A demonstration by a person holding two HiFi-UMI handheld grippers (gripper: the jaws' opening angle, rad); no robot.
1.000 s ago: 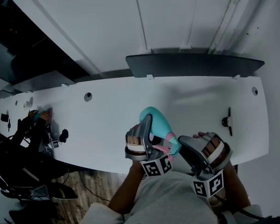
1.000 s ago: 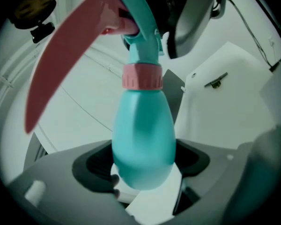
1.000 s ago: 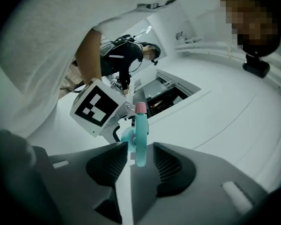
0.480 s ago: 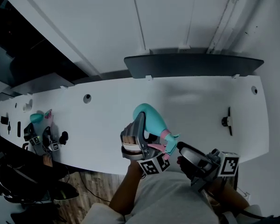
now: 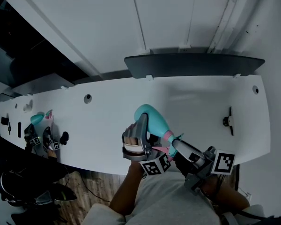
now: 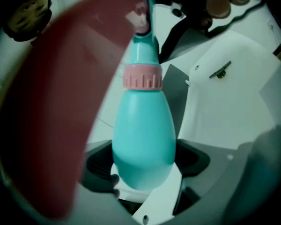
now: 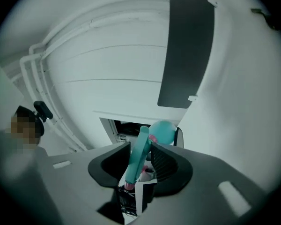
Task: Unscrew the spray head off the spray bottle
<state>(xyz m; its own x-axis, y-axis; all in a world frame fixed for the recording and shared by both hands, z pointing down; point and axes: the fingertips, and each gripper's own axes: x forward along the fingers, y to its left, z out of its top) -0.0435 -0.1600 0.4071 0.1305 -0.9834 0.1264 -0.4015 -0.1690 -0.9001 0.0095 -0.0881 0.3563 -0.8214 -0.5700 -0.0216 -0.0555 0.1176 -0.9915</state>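
Between closing right gripper (image 7: 140, 147) jaws stands the spray head (image 7: 136, 159) (partly hidden).

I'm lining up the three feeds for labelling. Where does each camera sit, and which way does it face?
Head view: on the person's head, facing steeply down at the table; shows arms, left gripper and right gripper.
Left gripper view: rides the left gripper, looks along its jaws, clamped on the bottle.
Right gripper view: rides the right gripper, looks along its closing jaws, the spray head pinched between them, wall beyond.
Shared: both gripper views see the bottle, from opposite ends.
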